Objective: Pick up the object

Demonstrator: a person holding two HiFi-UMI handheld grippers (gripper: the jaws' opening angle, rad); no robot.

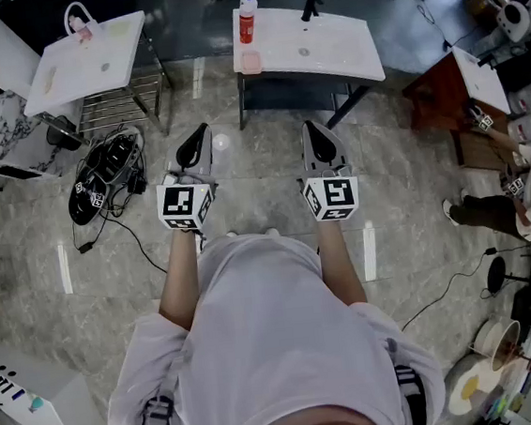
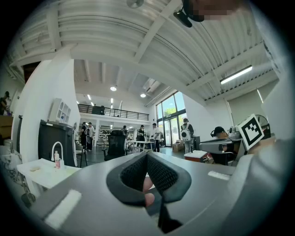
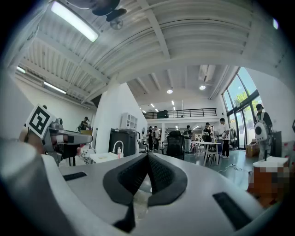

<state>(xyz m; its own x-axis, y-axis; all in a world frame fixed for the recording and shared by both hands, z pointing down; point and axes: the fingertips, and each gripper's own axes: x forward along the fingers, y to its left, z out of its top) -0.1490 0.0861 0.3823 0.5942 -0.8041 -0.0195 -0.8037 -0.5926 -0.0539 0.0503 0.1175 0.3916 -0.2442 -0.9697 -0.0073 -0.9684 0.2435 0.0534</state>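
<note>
Standing upright at the left end of the far desk (image 1: 342, 43), the bottle (image 1: 246, 17) is my best guess for the object, as the task doesn't name it. It is red with a white cap. A pink item (image 1: 250, 62) sits just beside it and a black fixture (image 1: 310, 7) is further along the same desk. A second desk (image 1: 90, 65) to the left holds a small pink thing with a white loop, another candidate.

Nothing is done yet. The bottle is untouched and well apart from both grippers. The left gripper (image 1: 201, 133) and right gripper (image 1: 311, 126) are held side by side over the floor (image 1: 264, 197), short of the desks. Each has its jaws closed tip to tip with nothing gripped. The cables (image 1: 101, 177) lie on the floor off to the left.

Everything is left to do: walk up, open the jaws, close them on the bottle, lift.
</note>
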